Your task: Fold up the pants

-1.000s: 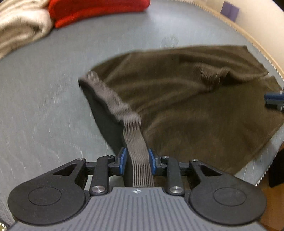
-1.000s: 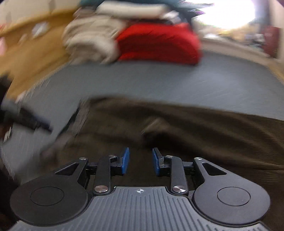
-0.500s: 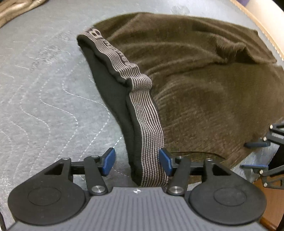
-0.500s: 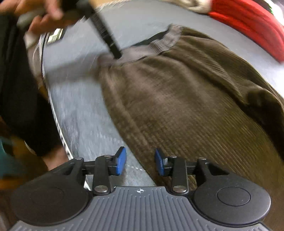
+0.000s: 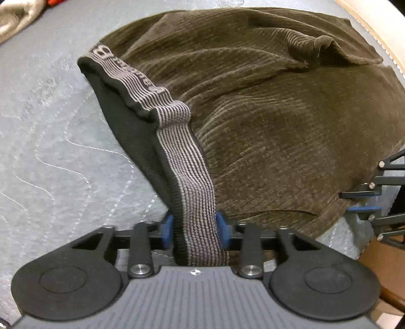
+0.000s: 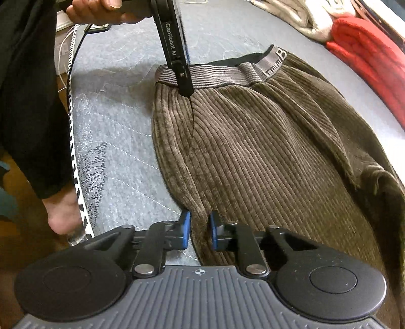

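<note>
The left gripper [image 5: 193,227] has just been closing, and its blue pads now press on either side of the striped grey waistband [image 5: 184,151], which runs up between them from the near corner of the pants [image 5: 265,114]. The hold looks narrow: only the elastic band and a little black lining sit between the pads, so a hard pull could let the band slide out.

The right gripper [image 6: 198,231] has also just been closing; its jaws stand nearly together on the side edge of the pants, further down from the waistband, with a thin fold of the ribbed cloth between the pads. Whether it pinches both layers or only the top one I cannot tell, and a top-layer grip would open the garment up when lifted instead of carrying it over.

The pants themselves, brown corduroy, lie spread on the grey quilted mattress [image 5: 63,151], waistband end toward the person [image 6: 30,88] and the legs running away from it. Beyond the waistband, a raised crease [image 5: 316,48] rides up in the cloth; folding over it would lock in a lump.

The right-hand grip sits just beside the mattress edge [image 6: 76,164], so slack cloth could slip off toward the floor. Folded red [image 6: 367,58] and cream [image 6: 291,15] garments lie well beyond the waistband.
</note>
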`<state>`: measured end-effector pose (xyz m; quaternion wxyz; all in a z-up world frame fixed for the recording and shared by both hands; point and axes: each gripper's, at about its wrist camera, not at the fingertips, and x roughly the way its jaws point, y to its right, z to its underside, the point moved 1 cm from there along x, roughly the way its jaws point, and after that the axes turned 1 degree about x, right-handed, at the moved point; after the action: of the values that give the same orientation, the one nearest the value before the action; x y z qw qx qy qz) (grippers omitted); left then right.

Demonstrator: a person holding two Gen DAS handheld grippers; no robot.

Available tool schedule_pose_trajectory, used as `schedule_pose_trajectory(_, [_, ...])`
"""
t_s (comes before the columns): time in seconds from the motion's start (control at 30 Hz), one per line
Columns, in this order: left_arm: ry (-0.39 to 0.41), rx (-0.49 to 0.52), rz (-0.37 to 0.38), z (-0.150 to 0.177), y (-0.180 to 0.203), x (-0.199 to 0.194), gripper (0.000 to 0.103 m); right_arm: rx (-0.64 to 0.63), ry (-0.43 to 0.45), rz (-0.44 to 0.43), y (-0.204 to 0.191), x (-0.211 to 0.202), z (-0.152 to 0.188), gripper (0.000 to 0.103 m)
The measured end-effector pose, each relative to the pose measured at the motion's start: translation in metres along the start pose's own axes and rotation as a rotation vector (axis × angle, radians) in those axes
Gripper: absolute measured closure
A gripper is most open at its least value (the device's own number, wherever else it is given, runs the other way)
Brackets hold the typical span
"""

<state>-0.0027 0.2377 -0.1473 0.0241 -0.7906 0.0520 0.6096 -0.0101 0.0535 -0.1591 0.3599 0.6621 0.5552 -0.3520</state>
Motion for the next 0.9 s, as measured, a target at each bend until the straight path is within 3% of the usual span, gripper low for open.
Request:
schedule_pose_trajectory(0.17, [0.064, -0.003, 0.033, 0.004, -0.005, -0.025, 0.08, -0.021, 0.038, -0.033, -0.001, -0.01, 0.0, 0.094])
schedule_pose_trajectory(0.27, [0.071, -0.023, 0.081, 0.013, -0.012, -0.037, 0.08, -0.036, 0.062, -0.065, -0.002, -0.02, -0.001, 0.095])
schedule_pose_trajectory(0.43, [0.032, -0.004, 0.056, 0.01, -0.007, -0.031, 0.074, -0.069, 0.028, -0.031, -0.01, -0.01, 0.003, 0.093])
schedule_pose_trajectory(0.5, [0.061, 0.003, 0.011, 0.002, -0.006, -0.036, 0.07, -0.036, 0.02, -0.031, -0.008, -0.01, 0.002, 0.09])
schedule_pose_trajectory(0.57, [0.112, -0.032, -0.027, -0.006, -0.009, -0.043, 0.055, 0.025, 0.038, -0.038, 0.002, -0.019, -0.002, 0.089])
schedule_pose_trajectory(0.7, [0.215, -0.089, -0.024, -0.021, -0.012, -0.057, 0.055, 0.197, 0.127, -0.036, 0.032, -0.041, -0.003, 0.078])
schedule_pose_trajectory(0.8, [0.221, -0.038, -0.044, -0.031, 0.002, -0.053, 0.055, 0.321, 0.156, 0.024, 0.054, -0.047, 0.003, 0.067])
schedule_pose_trajectory(0.9, [0.192, 0.017, -0.041, -0.039, 0.018, -0.044, 0.055, 0.354, 0.105, 0.106, 0.064, -0.039, 0.016, 0.066])
